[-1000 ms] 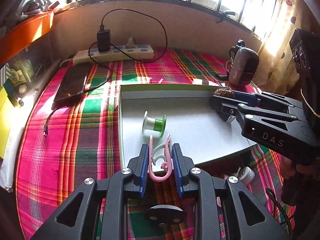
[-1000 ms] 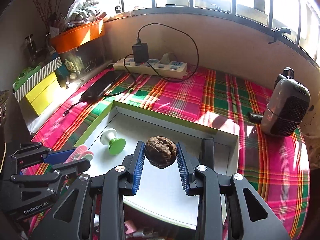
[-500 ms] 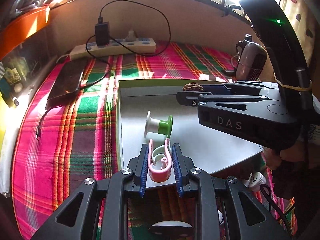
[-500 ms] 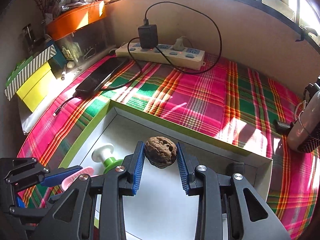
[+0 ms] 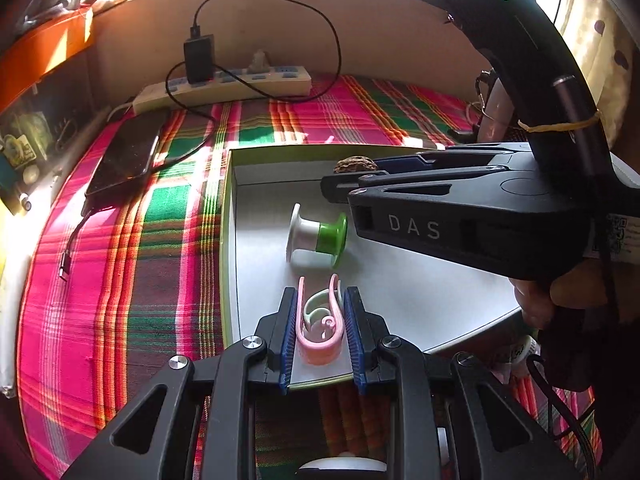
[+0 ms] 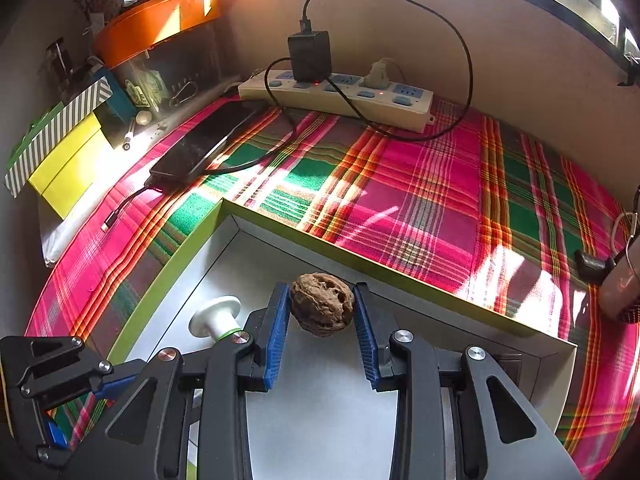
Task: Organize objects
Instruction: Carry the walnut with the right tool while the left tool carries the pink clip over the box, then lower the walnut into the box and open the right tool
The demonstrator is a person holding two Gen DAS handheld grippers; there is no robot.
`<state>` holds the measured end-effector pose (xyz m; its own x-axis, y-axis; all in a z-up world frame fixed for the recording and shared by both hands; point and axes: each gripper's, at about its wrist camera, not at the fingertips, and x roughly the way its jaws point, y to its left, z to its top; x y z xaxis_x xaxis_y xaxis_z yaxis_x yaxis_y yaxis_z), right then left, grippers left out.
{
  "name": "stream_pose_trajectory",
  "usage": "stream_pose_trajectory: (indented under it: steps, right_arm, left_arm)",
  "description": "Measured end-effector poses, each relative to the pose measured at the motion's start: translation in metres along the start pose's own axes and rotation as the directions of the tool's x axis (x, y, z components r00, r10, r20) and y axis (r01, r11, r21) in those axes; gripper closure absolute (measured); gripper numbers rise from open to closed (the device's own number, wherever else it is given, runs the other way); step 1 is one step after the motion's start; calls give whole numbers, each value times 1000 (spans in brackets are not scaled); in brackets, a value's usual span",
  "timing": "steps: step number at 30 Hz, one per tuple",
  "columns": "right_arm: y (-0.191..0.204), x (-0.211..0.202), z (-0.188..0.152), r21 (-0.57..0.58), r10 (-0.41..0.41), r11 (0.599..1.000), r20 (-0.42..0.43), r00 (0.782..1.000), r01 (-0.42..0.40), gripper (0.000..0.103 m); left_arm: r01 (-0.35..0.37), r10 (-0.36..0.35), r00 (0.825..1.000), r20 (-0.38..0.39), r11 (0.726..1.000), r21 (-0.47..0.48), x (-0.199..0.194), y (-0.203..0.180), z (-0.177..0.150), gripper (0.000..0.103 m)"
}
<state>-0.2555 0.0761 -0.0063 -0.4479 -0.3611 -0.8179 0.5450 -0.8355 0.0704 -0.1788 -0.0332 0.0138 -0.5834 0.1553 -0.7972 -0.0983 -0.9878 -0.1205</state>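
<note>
At lower centre of the left wrist view, the left gripper (image 5: 320, 332) is clenching a pink-and-white clip (image 5: 320, 326) over the near edge of the green-rimmed tray (image 5: 225, 240), probably to set it beside the white-and-green spool (image 5: 316, 236). In the right wrist view, the right gripper (image 6: 322, 322) is squeezing a walnut (image 6: 322, 304) above the tray's far wall, its underside hidden.

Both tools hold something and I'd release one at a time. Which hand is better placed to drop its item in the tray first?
Probably right: its tool holds the walnut well inside the tray, while the left's pink clip sits at the near rim.
</note>
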Motion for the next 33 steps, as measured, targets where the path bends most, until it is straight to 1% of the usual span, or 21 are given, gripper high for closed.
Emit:
stream_pose_trajectory:
  steps: [14,24,33]
  right_arm:
    - [6,13,3,-7,7,1000,-46,999,-7,69]
    - [6,12,4,-10,4,1000,-47,999,-5,69]
    - [8,13,3,-21,-18,1000,-51,999,17,69]
  left_arm:
    - [-4,4,1000,-1,1000,4,1,-2,2,82]
    - [-5,5,1000,0,1000,4,1,-2,3,81]
    - [11,-11,1000,0,1000,0,1,-2,2,77]
